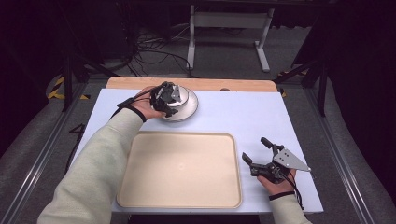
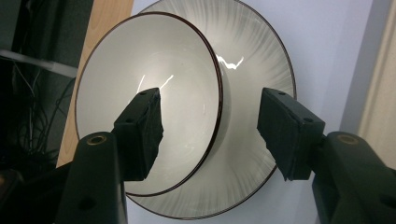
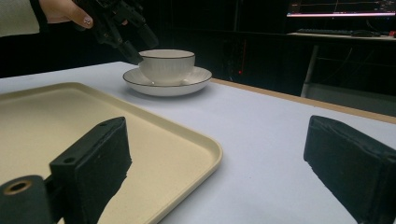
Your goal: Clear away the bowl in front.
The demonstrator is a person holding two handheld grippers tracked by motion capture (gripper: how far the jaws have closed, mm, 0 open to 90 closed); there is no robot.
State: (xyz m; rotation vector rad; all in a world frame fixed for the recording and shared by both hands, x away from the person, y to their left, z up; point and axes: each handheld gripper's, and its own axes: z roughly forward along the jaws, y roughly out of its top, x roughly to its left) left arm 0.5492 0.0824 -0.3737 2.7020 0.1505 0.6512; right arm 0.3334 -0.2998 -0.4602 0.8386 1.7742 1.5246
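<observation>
Nothing's lifted yet: the bowl (image 3: 166, 65) sits on its saucer (image 3: 167, 85) at the table's far side, tray (image 1: 180, 170) bare. Left gripper (image 2: 212, 126) straddles the bowl's rim, jaws apart and not pressing; right gripper (image 1: 258, 150) waits wide open beside the tray.

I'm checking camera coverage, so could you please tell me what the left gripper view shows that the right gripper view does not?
The left gripper view looks down into the bowl, showing its bare inside, with one jaw of the left gripper inside the rim and one outside, apart from the wall. The right gripper view shows the tray, the open right gripper and the bowl from the side. Both share the bowl standing on its plate on the white table.
</observation>
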